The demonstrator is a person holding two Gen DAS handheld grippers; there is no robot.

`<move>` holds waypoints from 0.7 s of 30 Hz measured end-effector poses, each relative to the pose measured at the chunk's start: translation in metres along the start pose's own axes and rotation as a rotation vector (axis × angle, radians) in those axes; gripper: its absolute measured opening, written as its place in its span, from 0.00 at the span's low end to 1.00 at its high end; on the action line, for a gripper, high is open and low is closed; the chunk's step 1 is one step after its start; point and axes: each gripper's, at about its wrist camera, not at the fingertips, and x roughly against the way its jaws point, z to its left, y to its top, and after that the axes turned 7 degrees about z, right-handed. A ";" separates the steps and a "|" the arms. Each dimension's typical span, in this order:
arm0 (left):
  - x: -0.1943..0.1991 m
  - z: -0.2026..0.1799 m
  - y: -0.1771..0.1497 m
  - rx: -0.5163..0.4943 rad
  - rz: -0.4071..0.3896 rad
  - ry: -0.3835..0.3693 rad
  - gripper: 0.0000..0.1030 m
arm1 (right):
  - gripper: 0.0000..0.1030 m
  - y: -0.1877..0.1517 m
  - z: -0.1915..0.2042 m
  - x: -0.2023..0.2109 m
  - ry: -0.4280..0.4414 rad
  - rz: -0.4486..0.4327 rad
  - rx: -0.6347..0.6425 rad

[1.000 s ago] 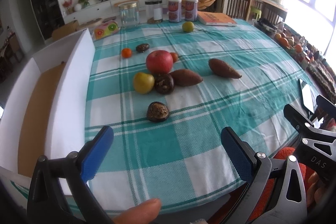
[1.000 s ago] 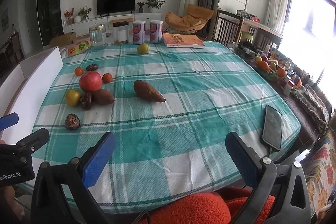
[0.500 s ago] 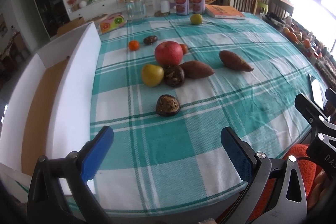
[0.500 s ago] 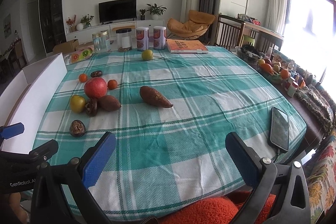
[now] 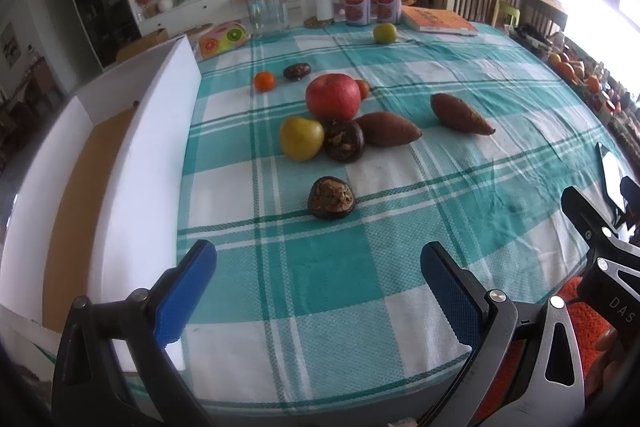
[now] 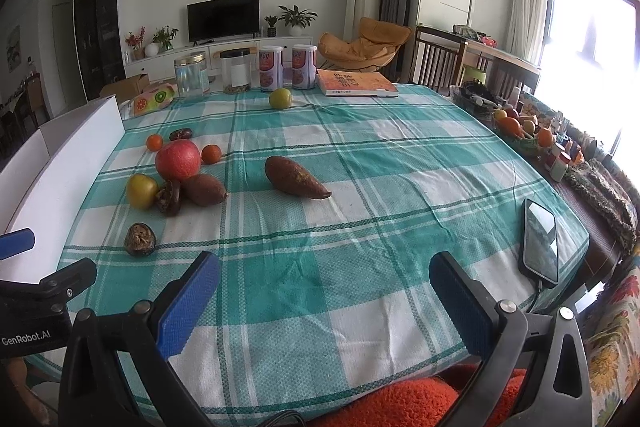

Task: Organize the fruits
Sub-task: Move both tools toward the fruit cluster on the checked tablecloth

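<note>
Fruit lies on a teal checked tablecloth [image 5: 328, 267]. A red apple [image 5: 333, 96], a yellow fruit [image 5: 301, 138], a dark wrinkled fruit [image 5: 344, 141] and a brown sweet potato [image 5: 387, 129] touch in a cluster. Another dark fruit [image 5: 331, 197] lies alone, nearest my left gripper [image 5: 318, 281], which is open and empty. A second sweet potato [image 6: 295, 178] lies apart to the right. My right gripper [image 6: 324, 295] is open and empty over the table's near edge.
A white open box [image 5: 132, 163] stands along the table's left side. Small oranges [image 5: 264, 81], a dark fruit [image 5: 297, 71] and a green fruit [image 5: 385, 33] lie farther back. Jars, cans [image 6: 271, 68] and a book [image 6: 355, 82] line the far edge. A phone [image 6: 541, 237] lies right.
Both grippers have moved forward over the table and the fruit has come closer in both views. Both stay open and empty.
</note>
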 end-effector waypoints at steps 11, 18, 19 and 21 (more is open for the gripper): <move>-0.004 0.000 -0.001 0.004 0.002 0.027 0.99 | 1.00 -0.006 0.002 -0.008 0.041 -0.014 0.005; -0.006 0.000 -0.001 -0.003 0.001 0.047 0.99 | 1.00 -0.007 -0.003 -0.012 0.041 -0.013 -0.007; -0.007 0.000 -0.001 -0.004 0.003 0.048 0.99 | 1.00 -0.007 -0.001 -0.011 0.041 -0.010 -0.007; -0.008 0.001 -0.002 -0.003 0.006 0.049 0.99 | 1.00 -0.007 -0.002 -0.011 0.041 -0.010 -0.010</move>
